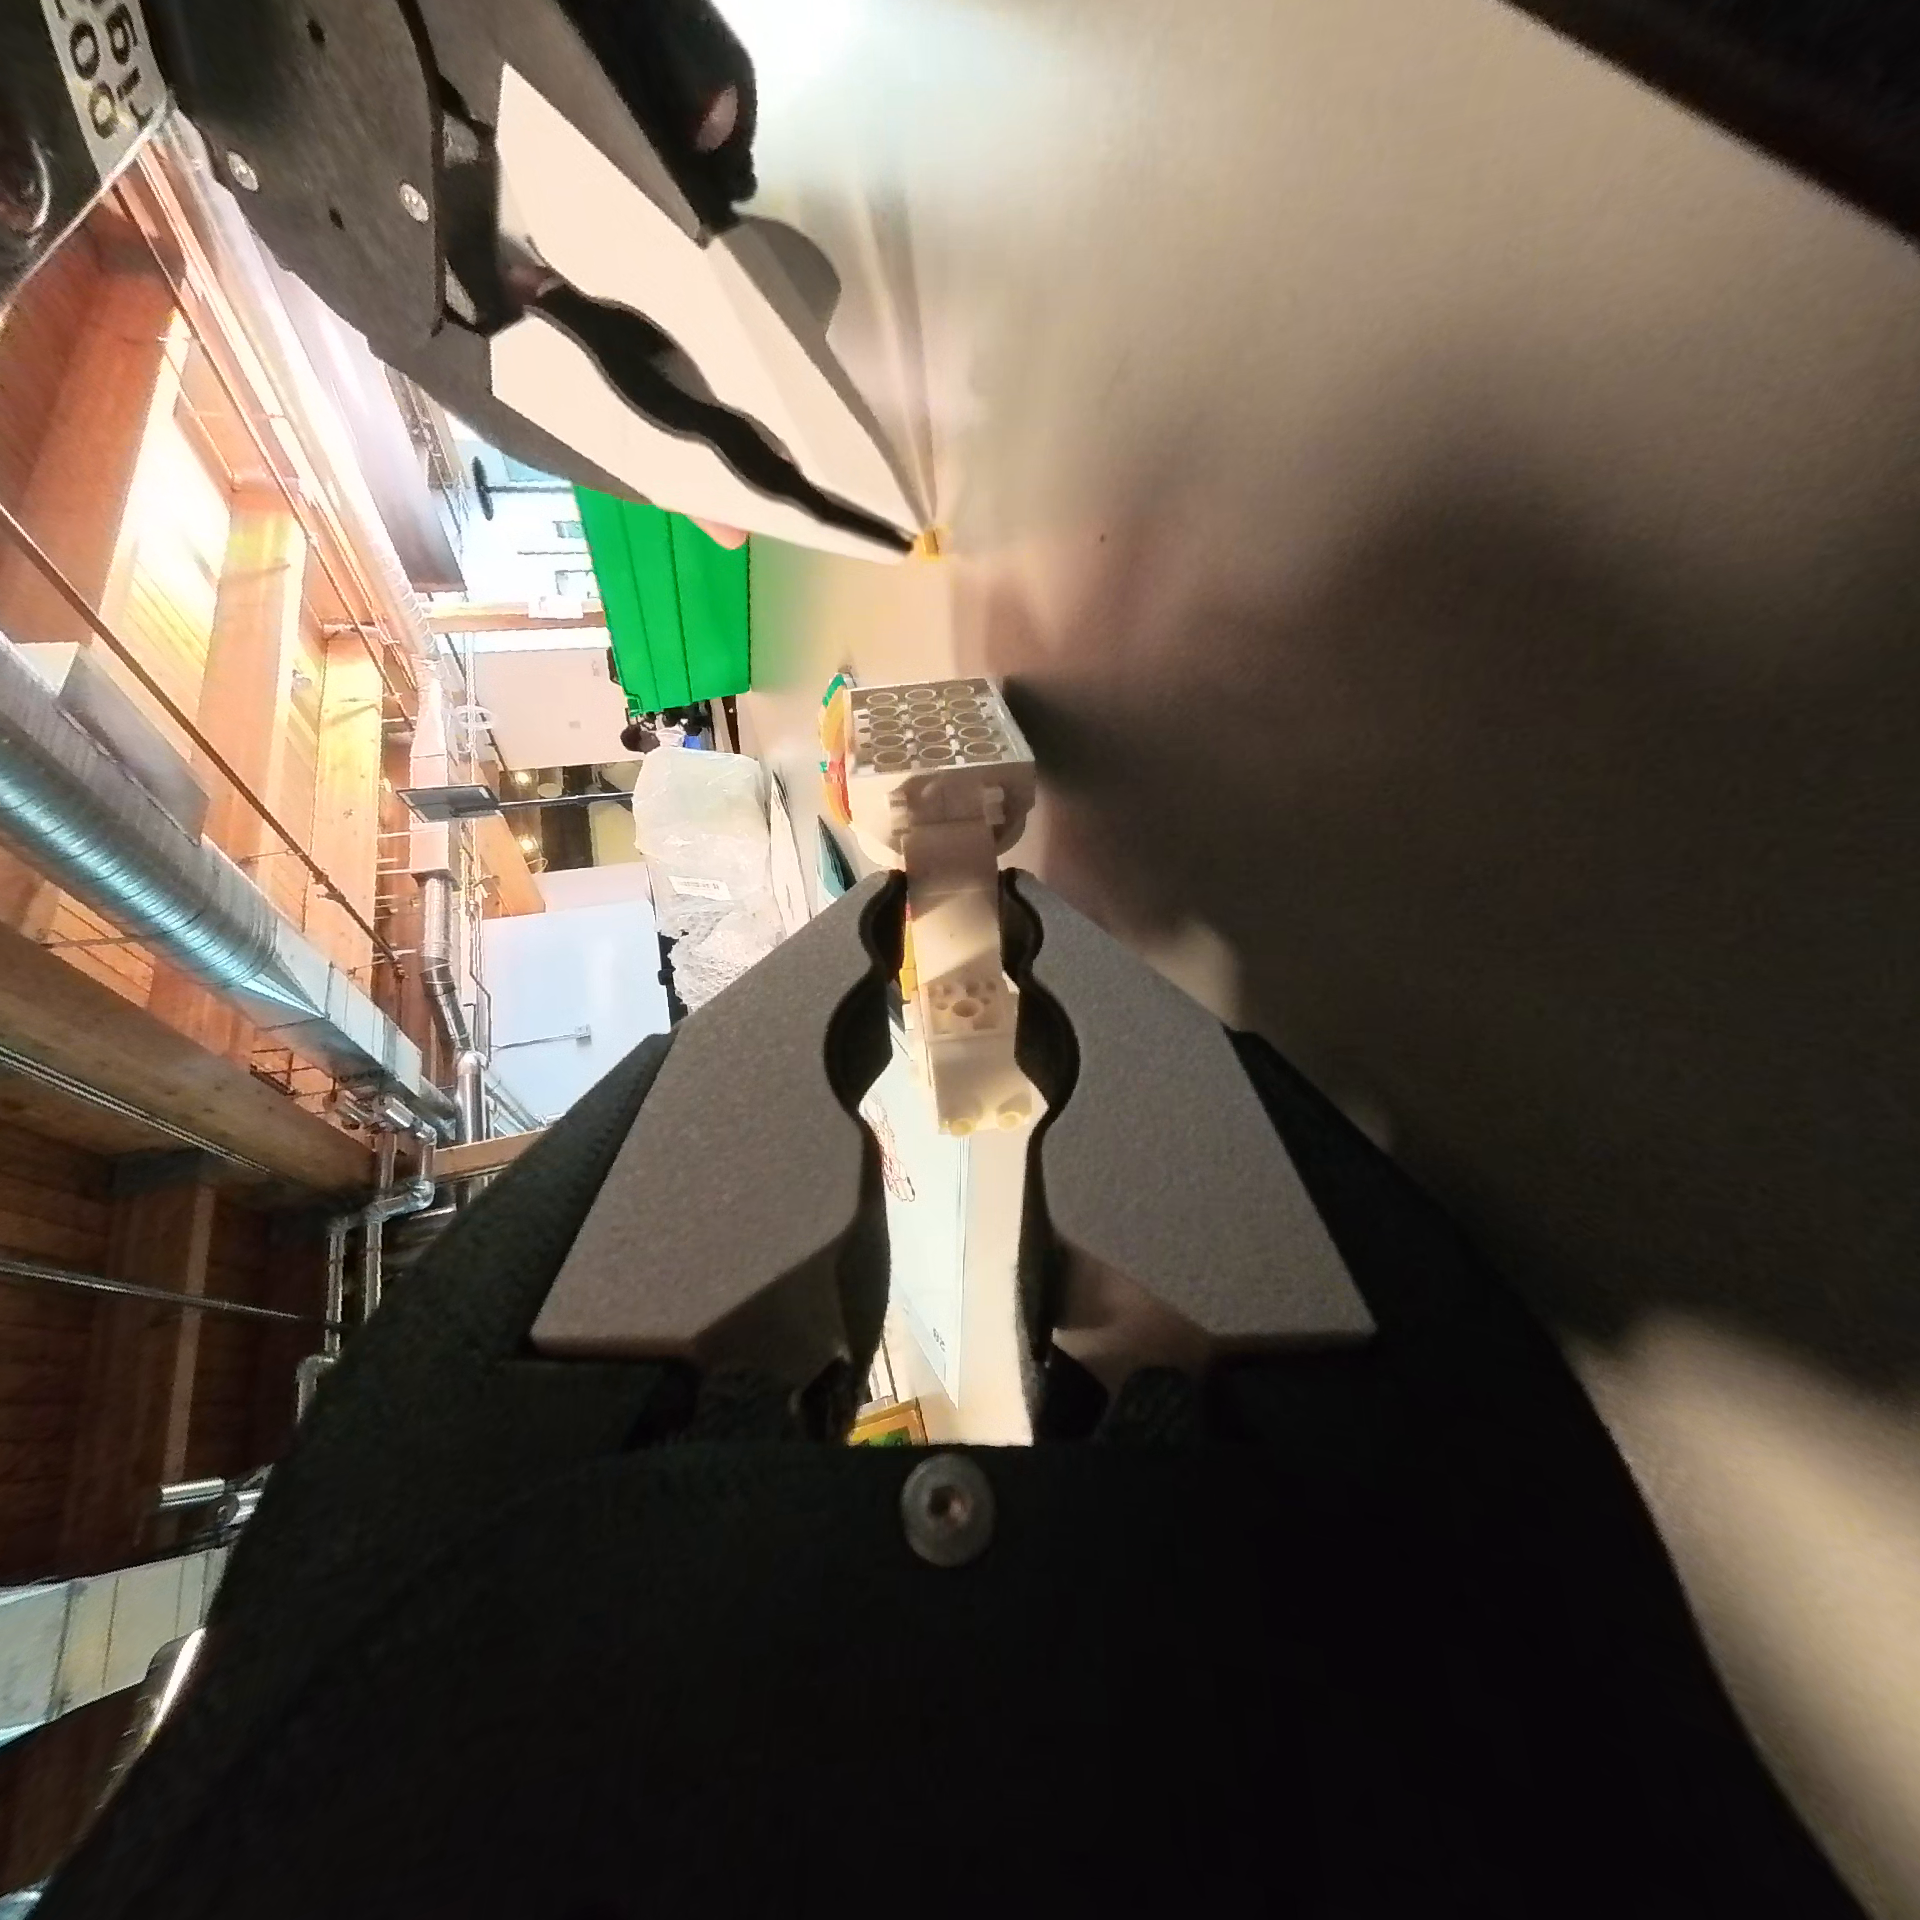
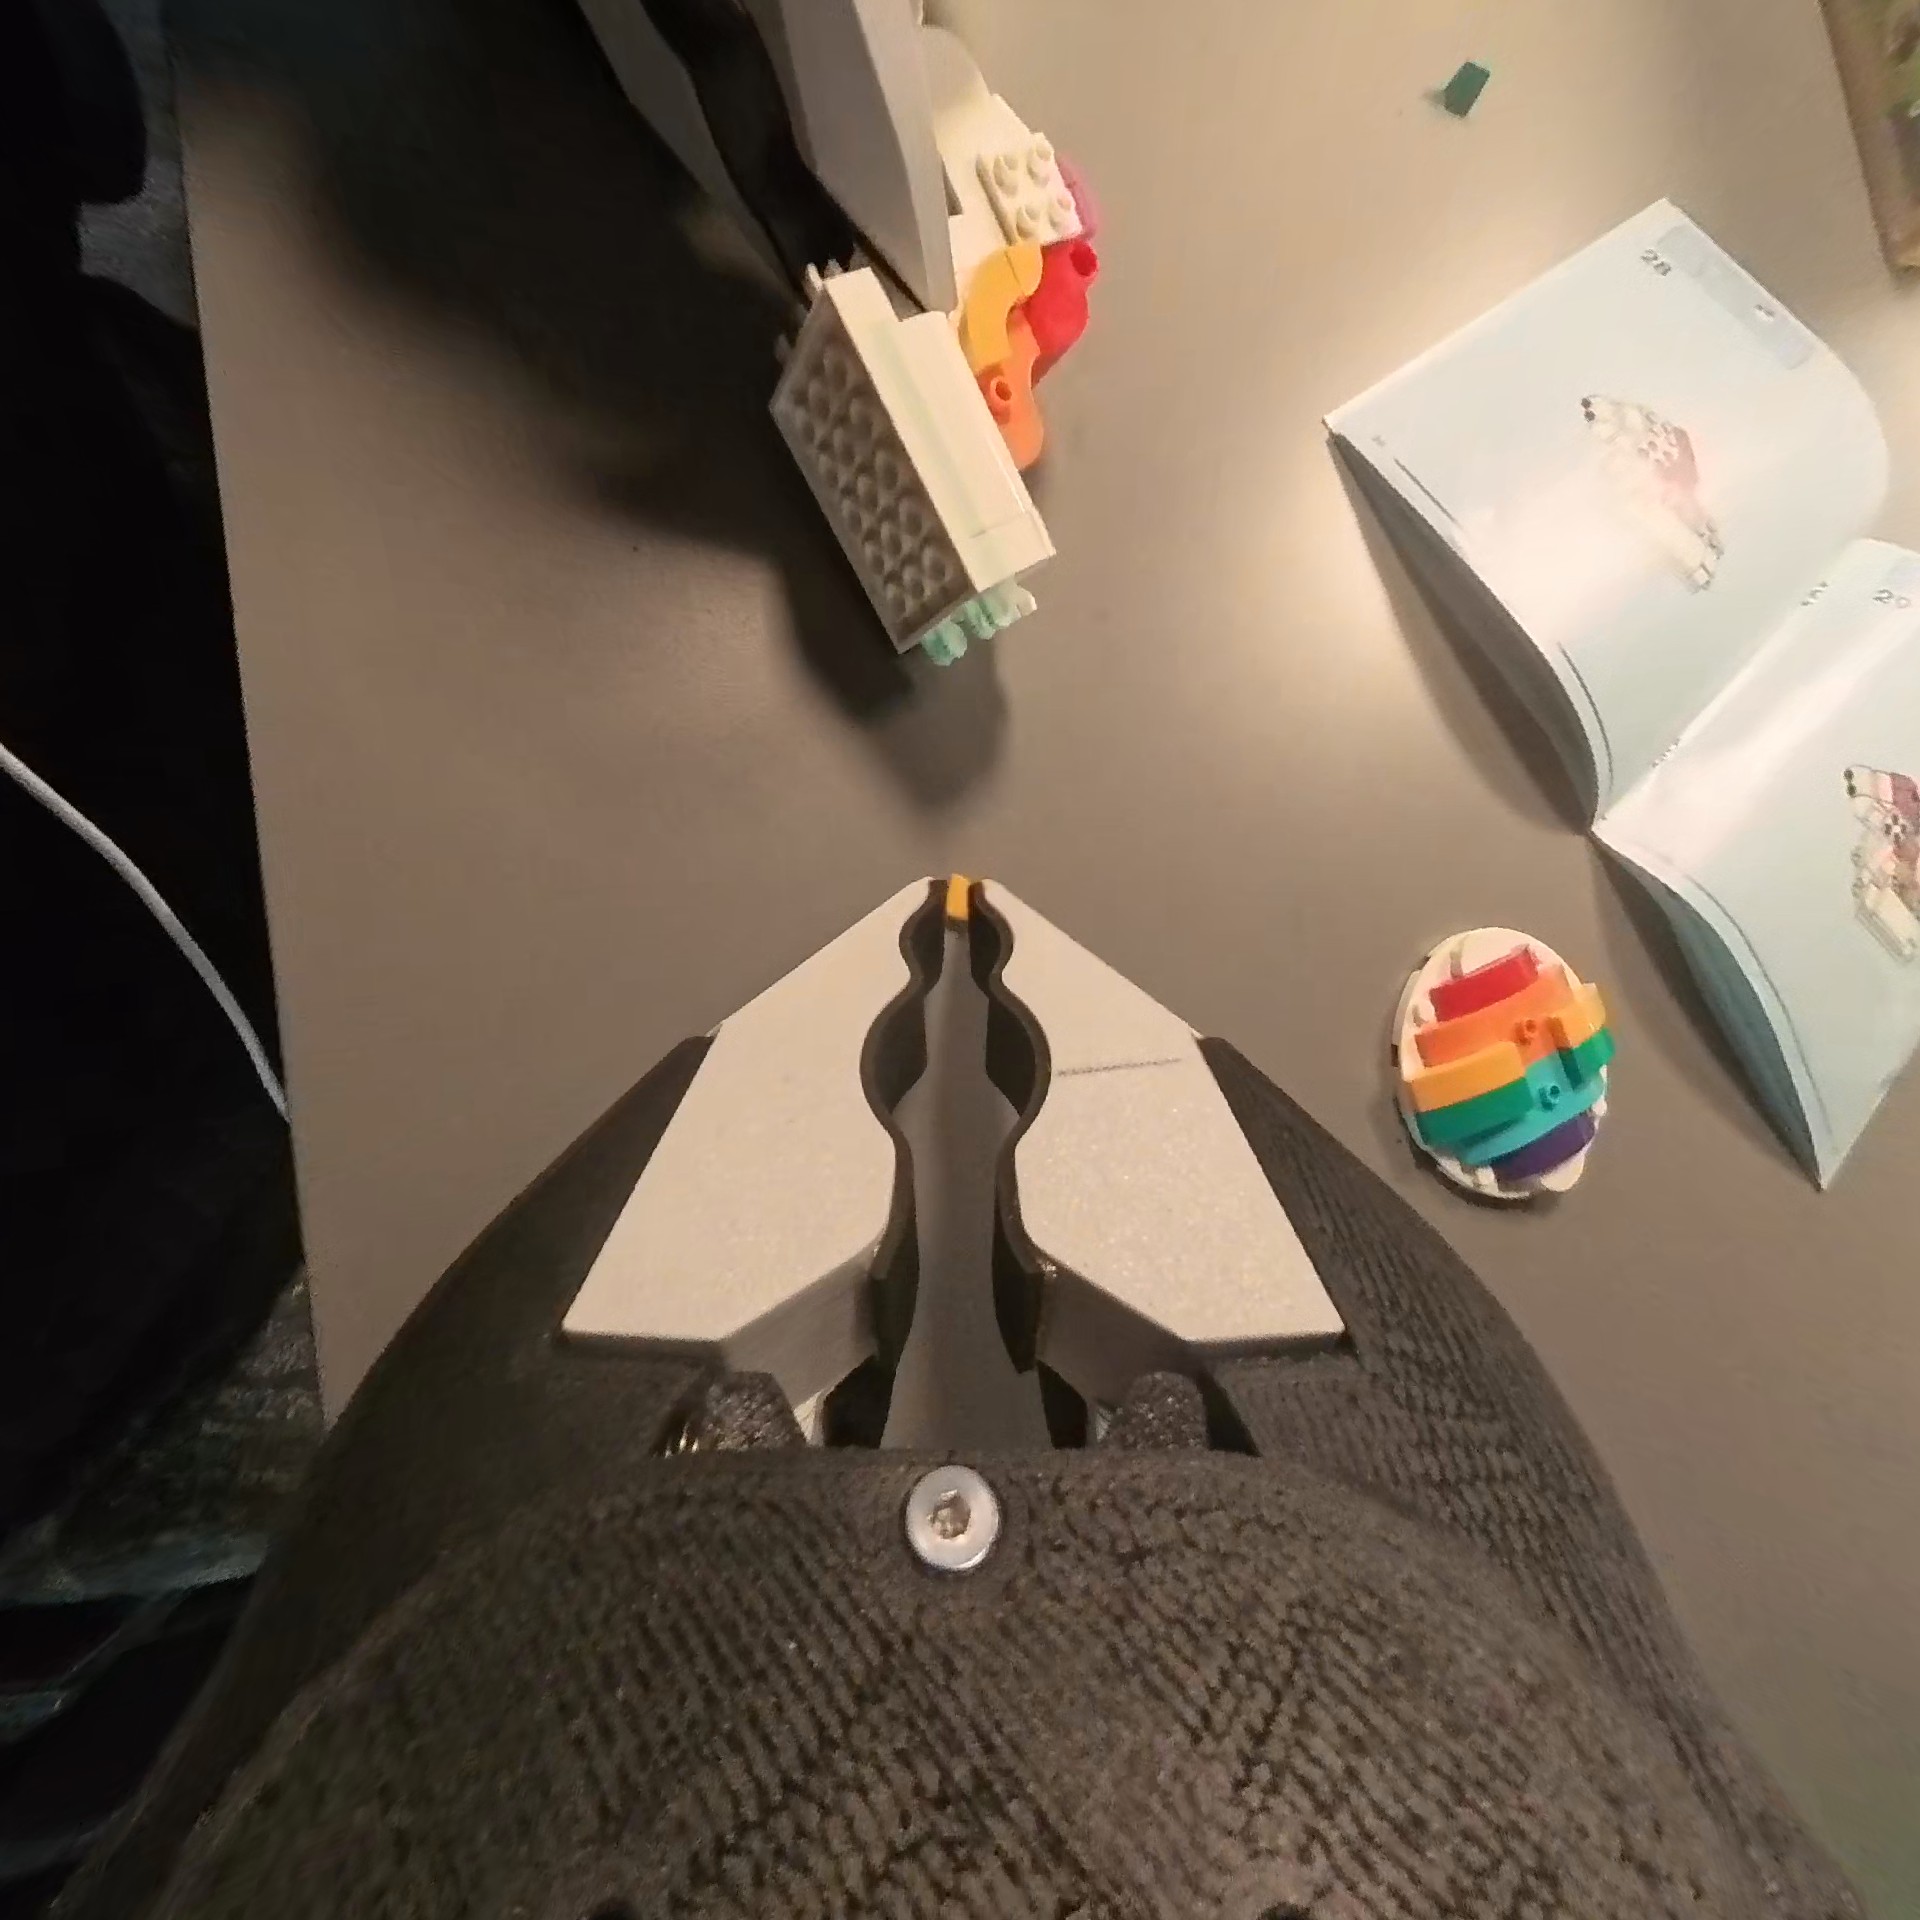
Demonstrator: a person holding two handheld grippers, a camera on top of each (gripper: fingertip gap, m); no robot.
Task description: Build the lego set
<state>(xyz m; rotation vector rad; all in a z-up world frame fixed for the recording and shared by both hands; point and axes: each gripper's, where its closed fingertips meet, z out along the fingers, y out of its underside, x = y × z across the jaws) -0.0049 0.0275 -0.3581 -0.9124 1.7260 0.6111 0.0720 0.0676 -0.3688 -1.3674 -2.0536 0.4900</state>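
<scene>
The small yellow piece (image 2: 957,896) sits pinched at the very tip of the right gripper (image 2: 957,883), whose jaws are clenched on it so that only a sliver shows, at the centre of the right wrist view. Straight ahead of it and a little to the left, toward the upper middle of that frame, hangs the white model (image 2: 914,457), held clear of the grey counter (image 2: 1195,727) by the left gripper (image 2: 883,208); those jaws are closed around a white limb of the model, as the left wrist view shows (image 1: 961,997). The model's long axis runs diagonally, from the upper middle of the frame down to its mint-green studs, with the hollow underside of its base plate turned to the left. Red, orange and yellow arches sit on its right side. The right gripper is the one that must close the gap, probably by going forward and up.

Lower right lies a rainbow disc assembly (image 2: 1501,1060), and beyond it an open instruction booklet (image 2: 1662,582). A small dark green piece (image 2: 1463,85) rests near the top edge.
</scene>
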